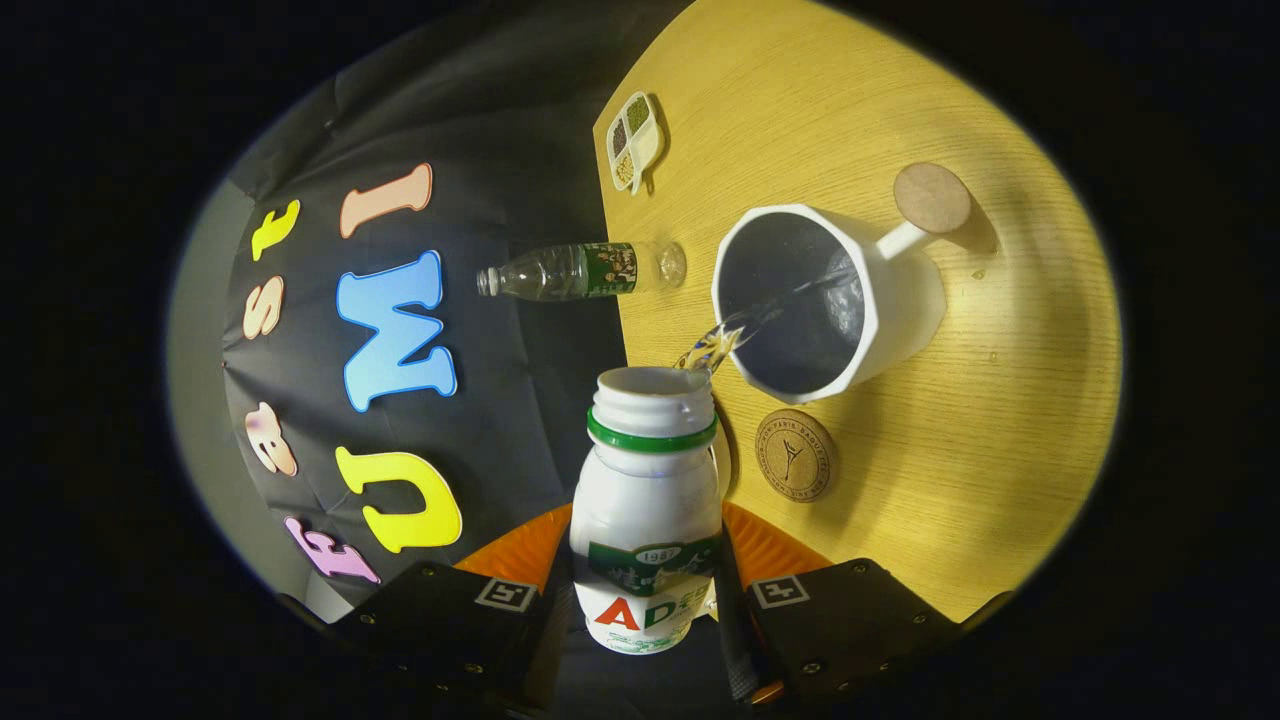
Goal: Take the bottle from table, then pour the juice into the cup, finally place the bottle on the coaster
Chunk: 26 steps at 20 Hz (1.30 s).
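Clearly the pouring step is in hand: the hand-held gripper (645, 600) is closed on the white juice bottle (648, 510), a finger pressing on each side, and the tipped bottle sends a thin stream from its open mouth into the white cup (815, 300) beyond it. Next, judging by the task, the bottle must be righted and set on the round coaster (796, 455), which lies on the surface (980, 420) just beside the cup.

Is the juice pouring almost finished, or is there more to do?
Done: the gripper is shut on the white bottle, lifted and tipped. In hand: juice streams from its mouth into the white cup. Left: standing the bottle on the round coaster just beside the cup.
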Tool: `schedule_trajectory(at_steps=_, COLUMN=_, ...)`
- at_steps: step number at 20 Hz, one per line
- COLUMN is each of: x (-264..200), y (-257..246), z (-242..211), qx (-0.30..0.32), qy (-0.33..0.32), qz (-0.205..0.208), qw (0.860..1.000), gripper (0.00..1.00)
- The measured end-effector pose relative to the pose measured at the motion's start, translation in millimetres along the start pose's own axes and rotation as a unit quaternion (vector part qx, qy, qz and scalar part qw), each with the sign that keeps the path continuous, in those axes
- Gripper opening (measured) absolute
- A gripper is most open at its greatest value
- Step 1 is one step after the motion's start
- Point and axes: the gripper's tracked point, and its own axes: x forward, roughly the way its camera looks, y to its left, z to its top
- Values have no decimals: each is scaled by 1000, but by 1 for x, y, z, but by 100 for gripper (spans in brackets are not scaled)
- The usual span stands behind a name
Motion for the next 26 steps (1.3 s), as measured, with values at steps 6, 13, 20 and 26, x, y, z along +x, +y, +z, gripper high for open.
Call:
schedule_trajectory(at_steps=6, x=1, y=0, z=3, qx=10, qy=-4, qz=-1, qw=1000, gripper=63)
schedule_trajectory(at_steps=13, x=2, y=-3, z=3, qx=14, qy=-3, qz=-5, qw=1000, gripper=63)
schedule_trajectory(at_steps=20, x=2, y=0, z=5, qx=25, qy=-7, qz=0, qw=1000, gripper=63)
schedule_trajectory(at_steps=26, x=2, y=0, z=10, qx=37, qy=-11, qz=0, qw=999, gripper=63)
